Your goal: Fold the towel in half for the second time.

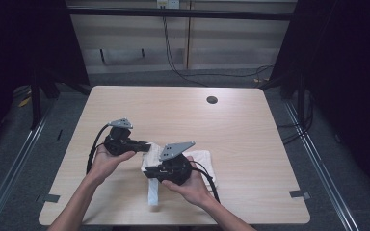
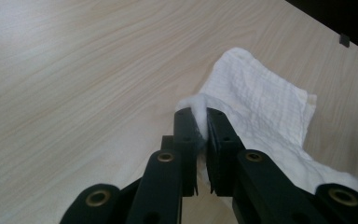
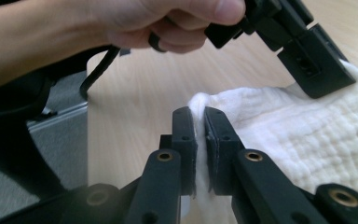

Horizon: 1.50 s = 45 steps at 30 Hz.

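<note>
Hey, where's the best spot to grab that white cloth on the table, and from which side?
Grip the white cloth at a thin edge or corner, coming in low from the side. It lies mostly flat on the table, so edges pinch easily. The left gripper and right gripper are each shut on a bunched edge.

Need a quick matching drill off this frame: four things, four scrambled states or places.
Things:
1. left gripper
2. white cloth
3. round hole
4. tape piece

States or places:
A. far part of the table top, right of centre
B. pinched at two spots, bunched on the table
C. near right corner of the table
D. jaws shut on a cloth fold

Pairs: 1-D, 2-B, 3-A, 4-C. The right gripper makes the second pinch.
</note>
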{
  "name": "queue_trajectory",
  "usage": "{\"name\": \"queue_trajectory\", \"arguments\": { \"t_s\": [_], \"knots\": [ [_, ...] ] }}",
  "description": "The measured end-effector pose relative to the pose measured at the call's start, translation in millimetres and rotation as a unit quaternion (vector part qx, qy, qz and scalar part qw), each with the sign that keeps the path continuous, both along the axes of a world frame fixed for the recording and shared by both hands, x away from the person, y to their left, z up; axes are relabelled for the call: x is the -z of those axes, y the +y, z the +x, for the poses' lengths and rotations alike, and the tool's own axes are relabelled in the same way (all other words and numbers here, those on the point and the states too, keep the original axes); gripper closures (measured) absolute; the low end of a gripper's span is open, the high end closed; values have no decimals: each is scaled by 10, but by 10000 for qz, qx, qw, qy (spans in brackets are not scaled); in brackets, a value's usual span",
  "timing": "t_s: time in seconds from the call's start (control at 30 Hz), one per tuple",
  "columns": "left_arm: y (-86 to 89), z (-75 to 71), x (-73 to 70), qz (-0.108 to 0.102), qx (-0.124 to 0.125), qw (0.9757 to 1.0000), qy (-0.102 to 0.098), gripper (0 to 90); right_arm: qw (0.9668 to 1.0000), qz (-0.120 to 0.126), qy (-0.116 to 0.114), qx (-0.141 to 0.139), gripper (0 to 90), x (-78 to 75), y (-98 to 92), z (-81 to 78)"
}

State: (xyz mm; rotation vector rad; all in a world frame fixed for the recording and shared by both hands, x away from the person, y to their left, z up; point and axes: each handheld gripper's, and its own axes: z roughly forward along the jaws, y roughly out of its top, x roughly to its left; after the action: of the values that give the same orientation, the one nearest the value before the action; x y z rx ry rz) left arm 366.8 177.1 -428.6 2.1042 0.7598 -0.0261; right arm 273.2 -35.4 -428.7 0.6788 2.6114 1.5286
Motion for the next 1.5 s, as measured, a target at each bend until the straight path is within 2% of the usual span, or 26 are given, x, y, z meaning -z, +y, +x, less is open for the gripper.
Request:
{"name": "queue_trajectory", "arguments": {
  "t_s": [0.07, 0.1, 0.17, 0.3, 0.4, 0.5, 0.63, 0.73, 1.07, 1.13, 1.23, 1.33, 1.5],
  "knots": [
    [-15, 24, 8, -43, -37, 10000, 25, 839, 9998, 141, 47, 164, 837, 12, -20, 21],
    [-30, 32, 9, -36, -60, 10000, 40, 839, 9998, 141, 47, 164, 837, 12, -20, 21],
    [-53, 46, 10, -52, -85, 9999, 69, 840, 9992, 296, 112, 233, 837, 12, -58, 36],
    [-120, 59, 11, -71, -35, 9999, 76, 840, 9993, 238, 60, 295, 838, 4, -130, 35],
    [-193, 73, 13, 4, 19, 10000, 66, 840, 9991, 221, 39, 358, 837, -1, -199, 21],
    [-272, 85, 9, -36, 44, 10000, 68, 840, 9988, 219, 39, 447, 837, -3, -291, 1],
    [-380, 101, 12, 76, 95, 9999, 73, 838, 9986, 182, 20, 502, 833, -8, -390, -6],
    [-454, 102, 43, -6, 137, 9999, 91, 839, 9986, 134, 38, 515, 834, -16, -461, -20],
    [-648, 136, 29, 2, 253, 9996, 94, 839, 9979, 37, 53, 638, 834, -5, -635, -43],
    [-704, 137, 31, 1, 241, 9997, 96, 839, 9976, -12, -38, 685, 833, -23, -684, -53],
    [-796, 149, 47, 29, 305, 9995, 123, 839, 9968, 32, -41, 795, 833, -47, -795, -56],
    [-900, 177, 89, 44, 380, 9991, 207, 839, 9962, -17, -6, 873, 833, -16, -872, -81],
    [-1068, 184, 130, 89, 455, 9987, 217, 839, 9950, -108, 26, 988, 834, 45, -990, -113]
  ]
}}
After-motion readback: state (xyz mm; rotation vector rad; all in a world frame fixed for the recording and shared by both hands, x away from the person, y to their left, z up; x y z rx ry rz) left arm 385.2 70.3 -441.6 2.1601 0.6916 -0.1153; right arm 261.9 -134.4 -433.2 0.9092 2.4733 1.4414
